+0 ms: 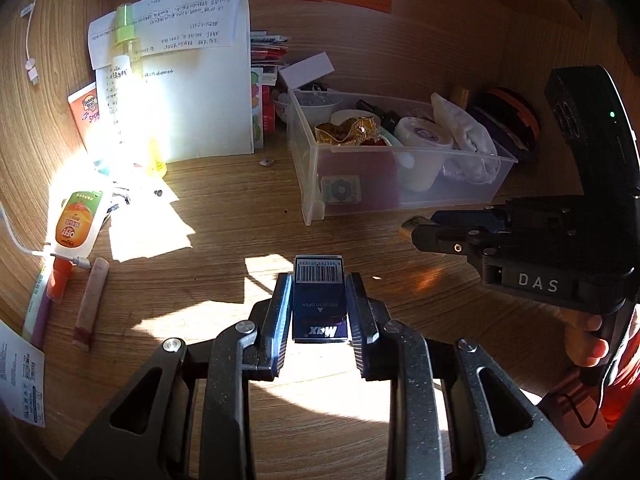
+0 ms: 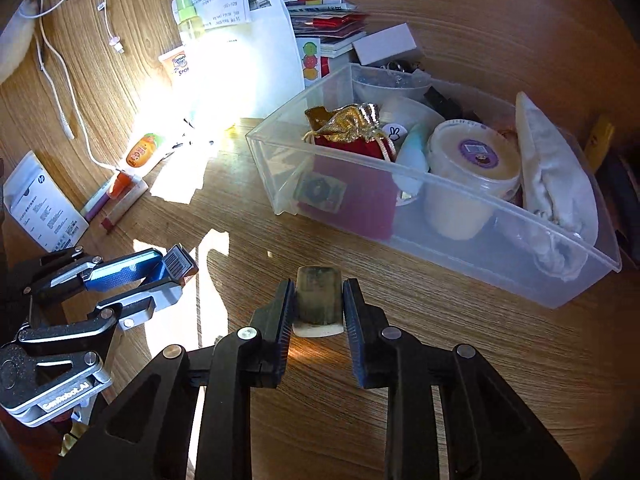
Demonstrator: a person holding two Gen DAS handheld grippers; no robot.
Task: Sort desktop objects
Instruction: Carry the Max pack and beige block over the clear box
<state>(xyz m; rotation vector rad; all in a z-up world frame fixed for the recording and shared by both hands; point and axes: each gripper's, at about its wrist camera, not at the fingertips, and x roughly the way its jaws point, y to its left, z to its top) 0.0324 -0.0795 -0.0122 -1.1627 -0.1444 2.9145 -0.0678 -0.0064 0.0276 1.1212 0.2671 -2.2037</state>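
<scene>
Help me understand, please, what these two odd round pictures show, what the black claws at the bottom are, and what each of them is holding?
There is no robot: a person holds a two-finger gripper in each hand, and a wide-angle camera on each gripper looks along its fingers. One picture comes from the left gripper, the other from the right gripper.

The left one is shut on a small dark box with a barcode and "Max" printed on it. The right one is shut on a worn, pale eraser-like block.

Below them is a wooden desk. On it stand a clear plastic bin holding a gold-and-red pouch, a white tub and white cloth, plus a green-capped spray bottle, papers and a white cable.
</scene>
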